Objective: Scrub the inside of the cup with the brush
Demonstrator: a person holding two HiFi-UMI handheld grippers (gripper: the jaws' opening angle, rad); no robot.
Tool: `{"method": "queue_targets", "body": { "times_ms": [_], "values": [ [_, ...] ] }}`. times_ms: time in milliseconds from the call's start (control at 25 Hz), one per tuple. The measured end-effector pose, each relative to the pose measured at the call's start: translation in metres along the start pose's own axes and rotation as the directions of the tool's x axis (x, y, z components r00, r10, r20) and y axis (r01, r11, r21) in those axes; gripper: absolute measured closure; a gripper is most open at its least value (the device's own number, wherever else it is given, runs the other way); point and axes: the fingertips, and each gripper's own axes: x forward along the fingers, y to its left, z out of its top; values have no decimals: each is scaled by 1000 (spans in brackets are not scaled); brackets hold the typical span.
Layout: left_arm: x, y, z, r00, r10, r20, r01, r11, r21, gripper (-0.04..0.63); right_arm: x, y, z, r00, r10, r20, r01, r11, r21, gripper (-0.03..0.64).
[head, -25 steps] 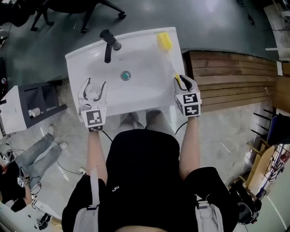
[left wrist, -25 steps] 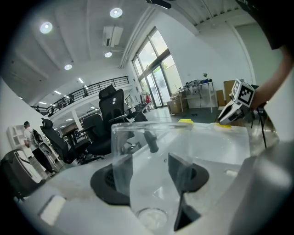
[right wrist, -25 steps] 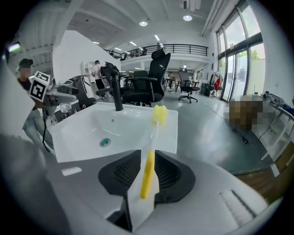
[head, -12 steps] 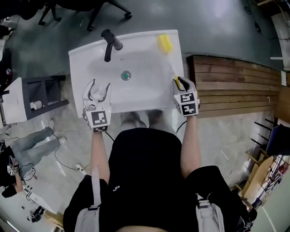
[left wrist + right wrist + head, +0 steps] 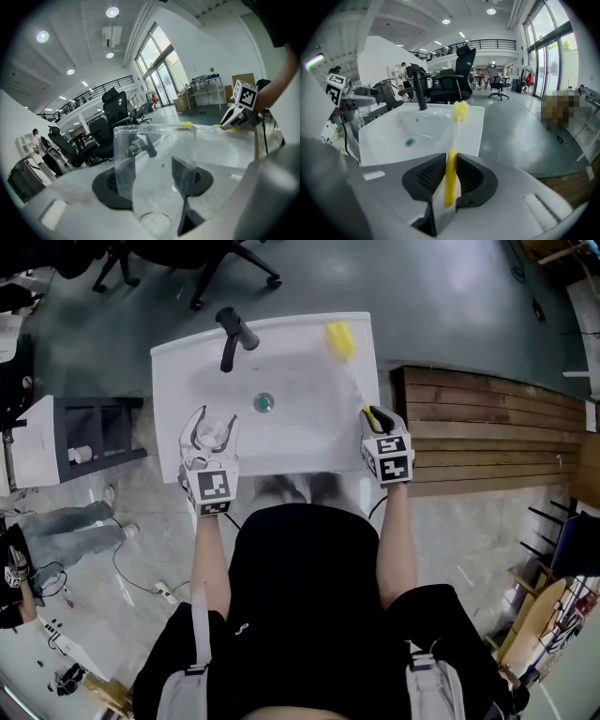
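Note:
A clear plastic cup [image 5: 210,434] sits between the jaws of my left gripper [image 5: 212,426] over the sink's front left rim. In the left gripper view the cup [image 5: 154,140] is upright, with both black pads against its wall. The brush [image 5: 338,337] has a yellow sponge head resting on the sink's far right rim, and its thin handle runs back to my right gripper [image 5: 372,414]. In the right gripper view the yellow handle end [image 5: 450,176] stands between the closing jaws of the right gripper [image 5: 450,171], a pad touching it on each side.
The white sink [image 5: 169,381] has a black faucet [image 5: 232,334] at the back and a green drain [image 5: 263,402]. A wooden slatted platform [image 5: 487,427] lies to the right, a grey shelf unit [image 5: 84,442] to the left, and office chairs stand beyond.
The left gripper with the cup has edged slightly right along the sink's front rim. The right gripper stays at the brush handle's end, and the brush has not moved.

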Motion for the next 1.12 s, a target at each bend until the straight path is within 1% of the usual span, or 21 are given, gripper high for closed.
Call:
{"method": "queue_targets", "body": {
  "times_ms": [240,400,480,640,800,880,1000,1120],
  "values": [
    [-1,0,6,1000,14,9,-14,1000,6,330,-2,-6,-1,1000,3,-25,-2,999,32,556],
    [0,-3,-3,1000,22,-12,-22,1000,14,330,-5,-3,-2,999,36,-35,-35,999,39,560],
    [0,-5,-6,999,29,-19,-28,999,27,330,-9,-3,0,998,61,-28,-60,997,42,561],
    [3,-5,-6,999,37,-30,-35,996,77,330,-22,-2,6,991,133,-12,-133,990,40,562],
    [8,-5,-5,998,35,-45,-29,990,135,330,-42,-1,18,973,228,28,-229,972,45,563],
    [10,-6,-4,998,33,-51,-24,986,162,330,-55,3,26,959,280,46,-282,959,25,563],
    [11,-6,-3,998,34,-62,-21,980,196,330,-69,10,32,945,326,30,-325,945,-44,563],
    [12,-6,-8,996,34,-87,-9,963,270,330,-82,22,37,934,356,5,-353,927,-128,563]
  ]
}}
